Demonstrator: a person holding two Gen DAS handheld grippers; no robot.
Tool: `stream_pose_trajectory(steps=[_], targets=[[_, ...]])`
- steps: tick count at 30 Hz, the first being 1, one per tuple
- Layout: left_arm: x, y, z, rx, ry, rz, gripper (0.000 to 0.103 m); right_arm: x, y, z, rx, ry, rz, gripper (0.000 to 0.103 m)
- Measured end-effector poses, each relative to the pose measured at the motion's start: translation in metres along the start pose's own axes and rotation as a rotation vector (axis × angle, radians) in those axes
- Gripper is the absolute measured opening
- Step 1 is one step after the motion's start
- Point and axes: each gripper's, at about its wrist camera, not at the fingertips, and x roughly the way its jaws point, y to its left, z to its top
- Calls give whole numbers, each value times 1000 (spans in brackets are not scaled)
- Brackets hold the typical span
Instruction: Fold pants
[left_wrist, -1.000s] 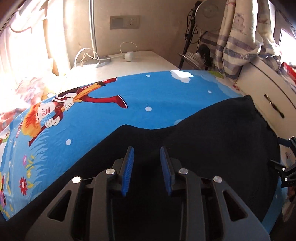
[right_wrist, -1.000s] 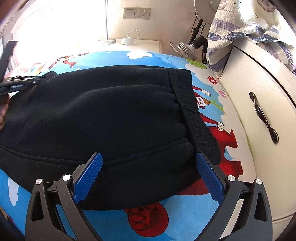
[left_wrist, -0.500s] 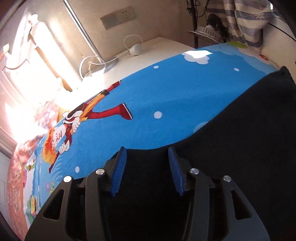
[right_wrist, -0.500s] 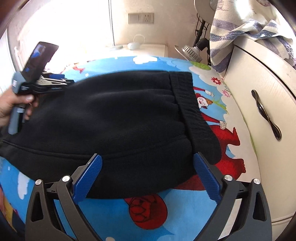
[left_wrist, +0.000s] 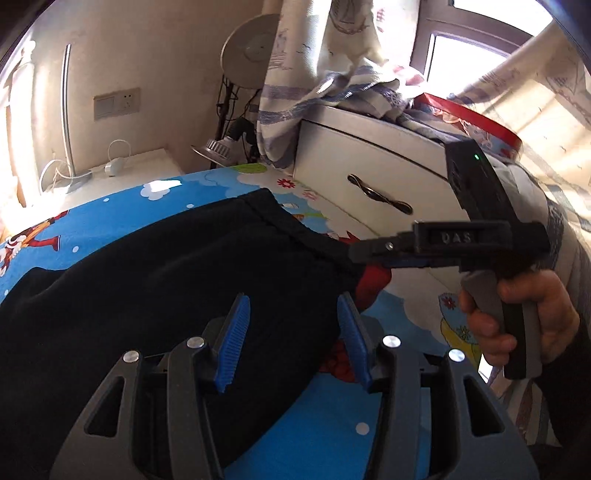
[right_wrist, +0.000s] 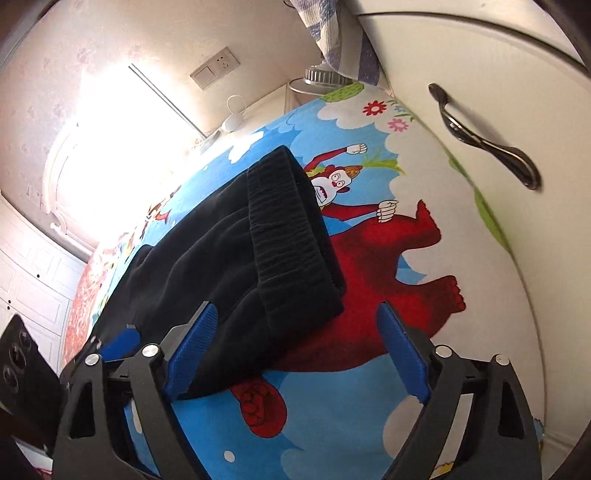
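Black pants (left_wrist: 166, 280) lie flat on the blue cartoon bedsheet (left_wrist: 325, 435), ribbed waistband (right_wrist: 288, 229) towards the white cabinet. My left gripper (left_wrist: 295, 339) hovers open over the pants' near edge, with fabric under and between its blue pads. My right gripper (right_wrist: 295, 350) points down at the near waistband corner. Its jaws are closing; the corner lies between them, and the right pad is well clear of the cloth. In the left wrist view a hand (left_wrist: 524, 317) holds the right gripper (left_wrist: 364, 254) at that corner. The left gripper (right_wrist: 118, 341) shows at the lower left.
A white drawer cabinet (left_wrist: 369, 158) with a dark handle (left_wrist: 380, 195) runs along the bed's right side, a striped cloth (left_wrist: 295, 92) draped over it. A white bedside table (left_wrist: 122, 173) with cables stands at the far end, beside a round lamp (left_wrist: 251, 55).
The left gripper has swung right from the pants' far edge to the waistband end, with its jaws wider. The right gripper has rolled, closed in on the waistband corner and narrowed its jaws.
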Motion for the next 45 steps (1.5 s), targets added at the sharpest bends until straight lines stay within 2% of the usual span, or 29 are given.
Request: stream_pose_trajectory(steps=[1, 2, 3, 4, 5, 7, 10, 13, 16, 18, 19, 22, 24, 25, 26, 27, 29, 31, 32, 34, 36, 37, 38, 39, 40, 41, 43, 45], targets=[[7, -13, -5, 59, 18, 27, 49, 6, 0, 4, 3, 17, 9, 71], [17, -27, -10, 126, 34, 56, 49, 11, 0, 7, 5, 34, 24, 59], [26, -37, -13, 185, 45, 93, 49, 14, 1, 11, 0, 45, 14, 53], [37, -43, -15, 229, 64, 125, 49, 15, 4, 14, -11, 44, -7, 49], [49, -46, -16, 256, 91, 151, 42, 15, 6, 15, -23, 43, -14, 48], [68, -43, -16, 267, 138, 159, 22, 12, 8, 16, -38, 42, -22, 41], [73, -41, -11, 257, 132, 129, 10, 6, 11, 19, -68, 24, -46, 29], [65, -34, -2, 217, 85, 129, 6, -3, 20, 30, -111, -13, -22, 22], [63, -27, 1, 179, 76, 109, 8, 0, 29, 39, -152, -15, -31, 20], [63, -23, 1, 129, 89, 75, 28, 10, 25, 40, -157, 4, -65, 17], [61, -23, 1, 117, 80, 58, 48, 16, 19, 39, -145, 20, -82, 17], [56, -41, 0, 166, 60, 34, 50, 25, 5, 32, -122, 41, -113, 17], [67, -53, -3, 235, 80, 106, 50, 24, 5, 29, -126, 36, -128, 17], [76, -57, -5, 264, 100, 147, 39, 24, 6, 29, -137, 34, -147, 17], [85, -58, -7, 285, 120, 193, 14, 25, 8, 30, -146, 35, -159, 17], [91, -57, -6, 284, 129, 226, 14, 26, 10, 32, -153, 34, -164, 17], [88, -55, 3, 242, 105, 230, 9, 23, 17, 39, -180, 14, -160, 17], [85, -60, 7, 276, 88, 258, 9, 19, 23, 45, -198, -5, -194, 17], [89, -60, 5, 285, 110, 252, 9, 16, 23, 48, -192, -22, -234, 18], [94, -53, 3, 227, 138, 211, 11, 6, 22, 57, -159, -60, -294, 18], [94, -44, 2, 162, 125, 173, 13, 1, 36, 68, -195, -70, -257, 18], [92, -41, 2, 135, 115, 146, 17, 3, 47, 72, -236, -58, -230, 18], [88, -36, 4, 91, 102, 100, 30, 9, 58, 75, -275, -37, -196, 22], [82, -29, 6, 28, 87, 40, 36, 16, 68, 78, -303, -26, -169, 40], [73, -20, 7, -38, 64, -1, 43, 25, 74, 80, -326, -26, -163, 53], [62, -12, 7, -92, 37, -19, 43, 37, 80, 82, -349, -23, -186, 72], [37, 5, 4, -170, -1, -29, 43, 65, 86, 84, -399, 10, -241, 73], [9, 22, -6, -228, -32, 19, 42, 92, 84, 84, -449, 48, -335, 73]])
